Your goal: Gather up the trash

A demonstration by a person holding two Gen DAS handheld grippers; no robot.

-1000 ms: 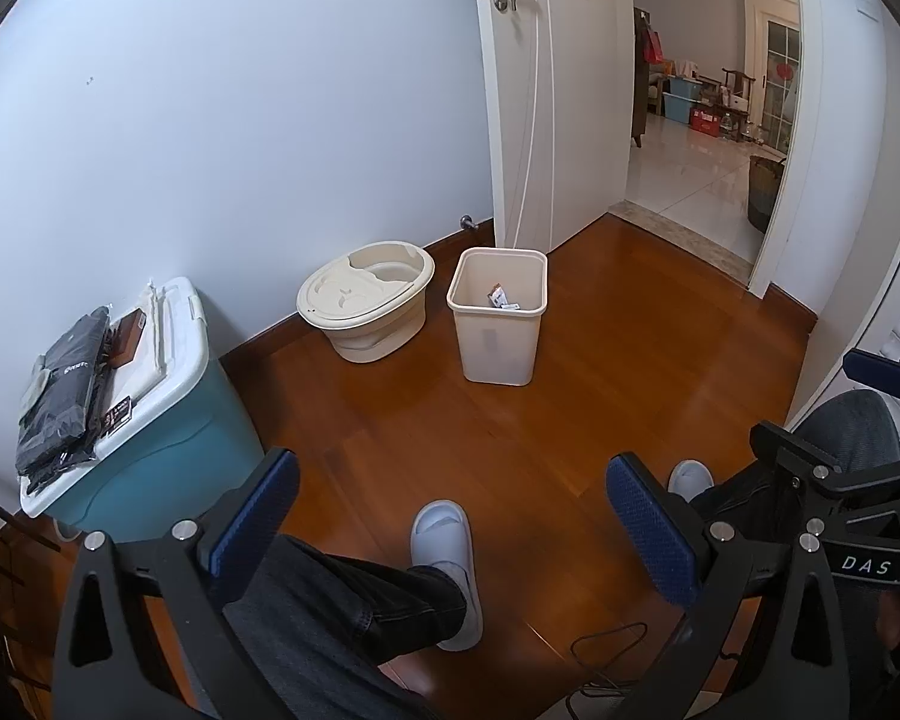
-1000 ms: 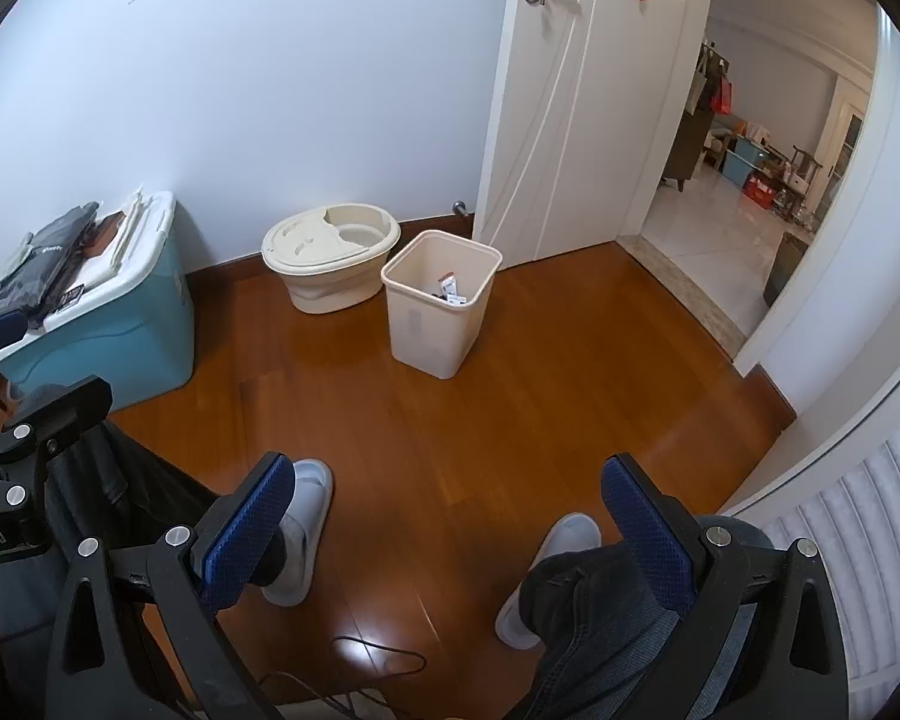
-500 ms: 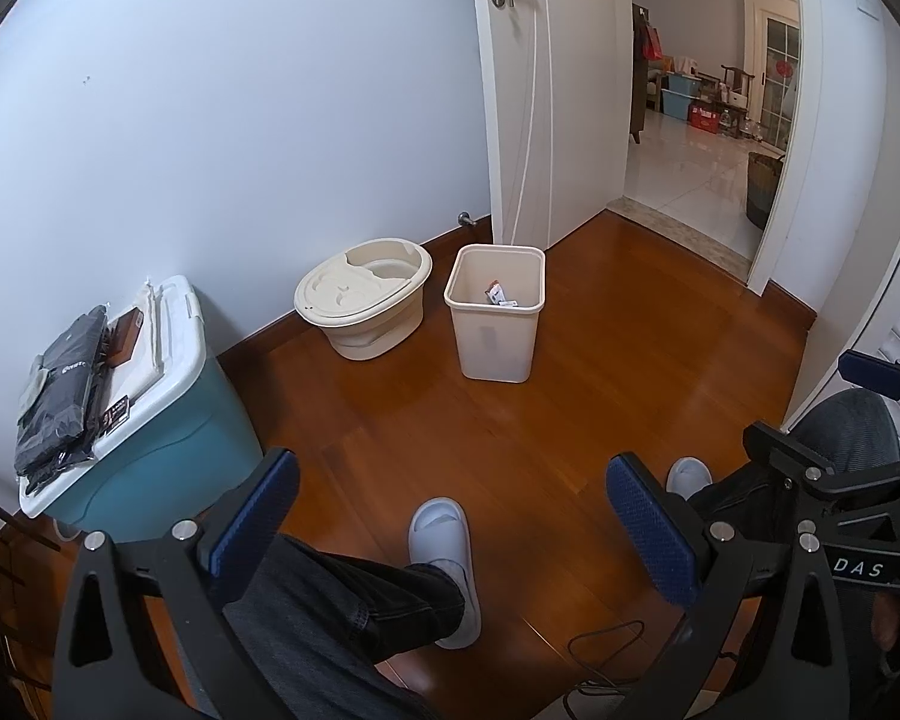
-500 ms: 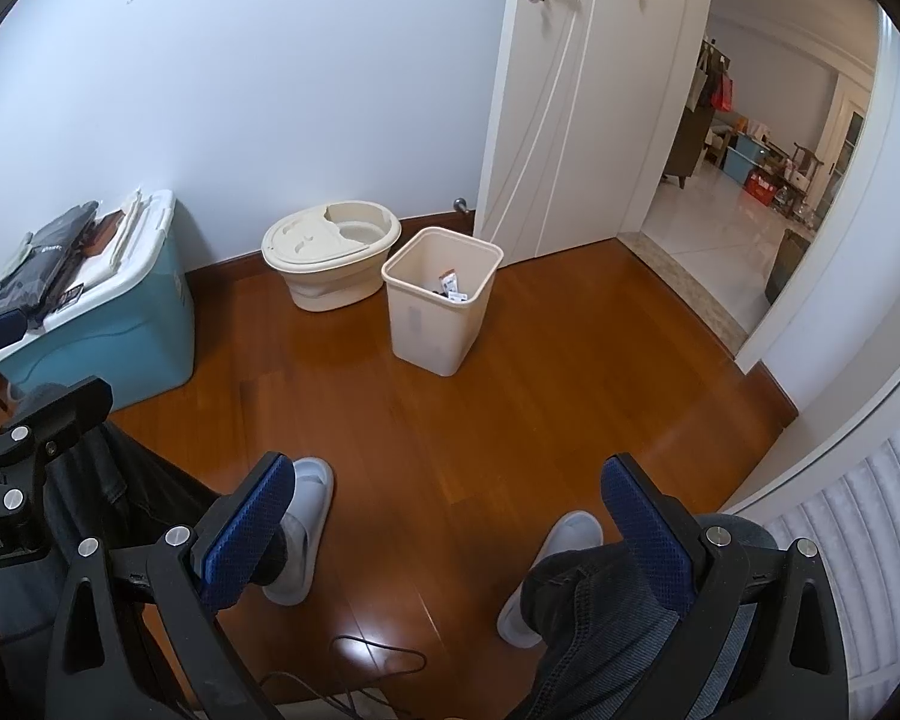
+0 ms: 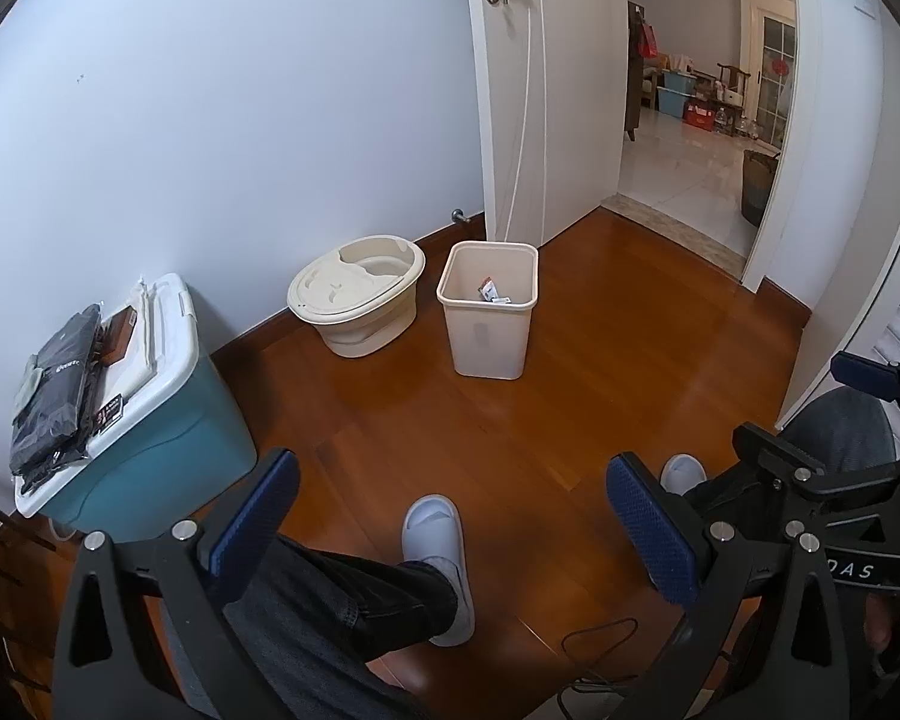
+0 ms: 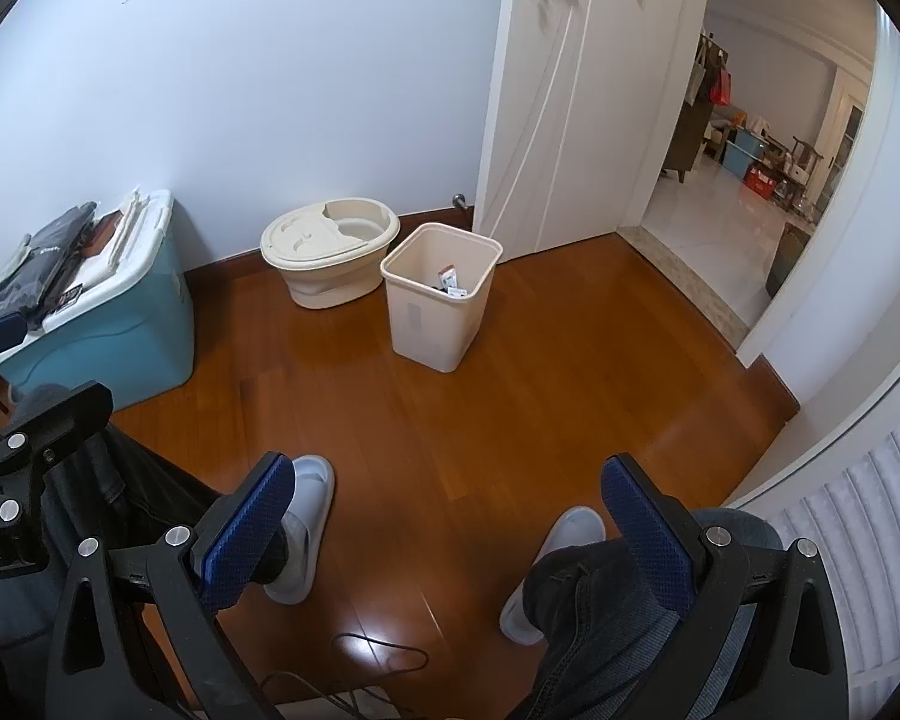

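We hold the left gripper (image 5: 450, 516) and the right gripper (image 6: 444, 510) low over the wooden floor (image 5: 570, 396), jaws spread wide on both, nothing between the blue pads. Our own legs and slippers cover the near floor, and a thin cable (image 6: 384, 654) trails off the bottom edge. The beige trash bin (image 5: 489, 309) stands on the floor near the open door (image 5: 546, 90), close beside a lidded cream tub (image 5: 357, 294) against the wall. Inside the bin we see a few small wrappers (image 5: 493, 294); their print is too small to read and the bin wall hides its bottom. A teal storage box (image 5: 150, 420) sits at the left wall, partly cut off, dark packets (image 5: 54, 396) on its lid. Bare floor lies between us and the bin.
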